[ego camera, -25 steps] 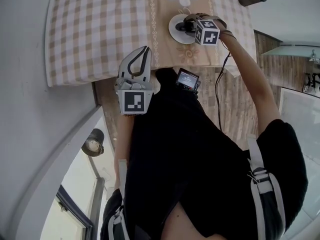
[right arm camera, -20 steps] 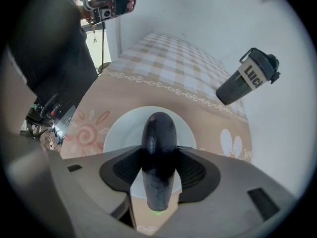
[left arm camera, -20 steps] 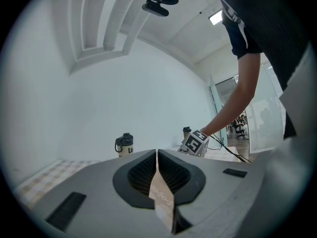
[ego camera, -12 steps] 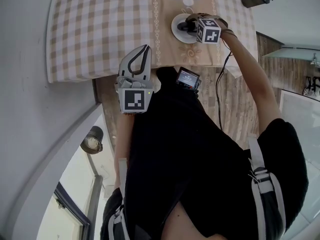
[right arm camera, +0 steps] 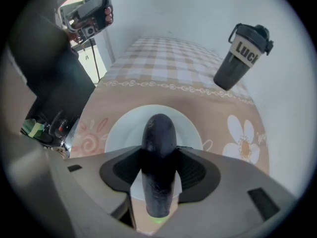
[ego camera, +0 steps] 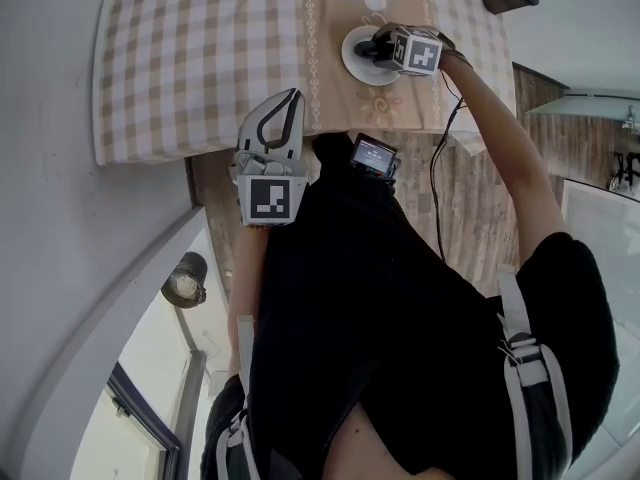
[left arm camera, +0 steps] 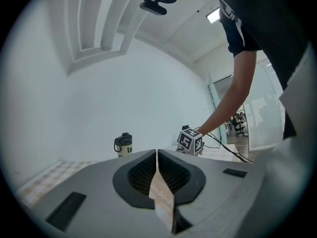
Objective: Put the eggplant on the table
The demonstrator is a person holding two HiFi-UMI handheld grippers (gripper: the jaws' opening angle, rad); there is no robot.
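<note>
The right gripper is clamped on the eggplant. Its two jaws press on the dark body from both sides, a little below the middle. The eggplant is above the white plate, at the lower centre of the right gripper view. Whether its tip touches the plate I cannot tell. The left gripper has its jaws together with nothing between them, and it waits at the near edge of the table.

The risks, as I judge them:
- The skin looks smooth and the body is round, so it may slide out of the pads if the grip gets loose too early.
- If the jaws open here, the eggplant lands on the plate and not on the tablecloth, so the task is missed.
- If it is let go almost upright on its tip, it will probably fall over and roll, perhaps against the plate rim. The dark bottle at the upper right is well apart.

The long axis runs from bottom to top in the right gripper view, along the jaws. The rounded end points up in the frame, toward the plate, and the greenish stalk end is at the bottom edge.
</note>
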